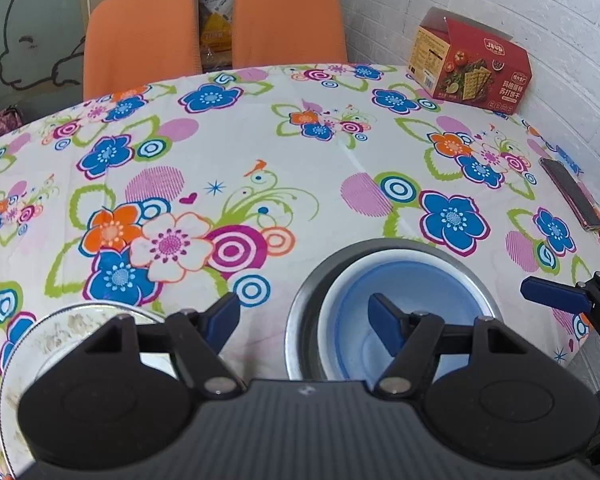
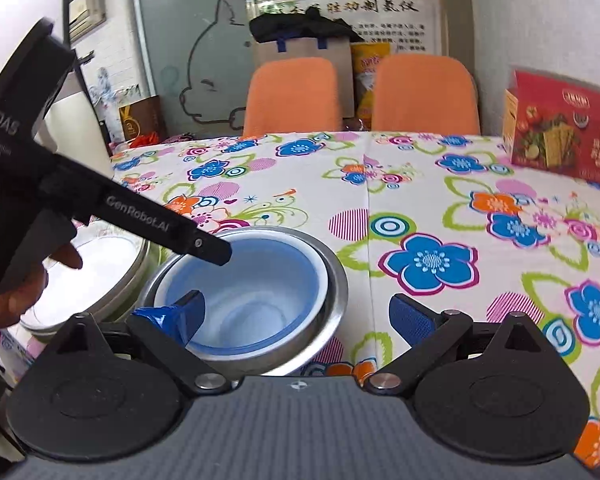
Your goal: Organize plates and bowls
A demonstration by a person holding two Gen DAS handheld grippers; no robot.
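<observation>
Jaws of both grippers are spread wide — the right gripper (image 2: 296, 316) is held directly before the blue plastic bowl (image 2: 240, 292), nested in the round steel bowl (image 2: 336, 280) on the worktop (image 2: 420, 200).

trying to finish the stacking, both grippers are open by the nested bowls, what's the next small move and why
Probably slide the left gripper left to the patterned plate. The blue bowl already sits nested in the metal bowl, while the plate lies apart beside them. Both grippers are open and hold nothing; the right gripper straddles the metal bowl's rim.
</observation>
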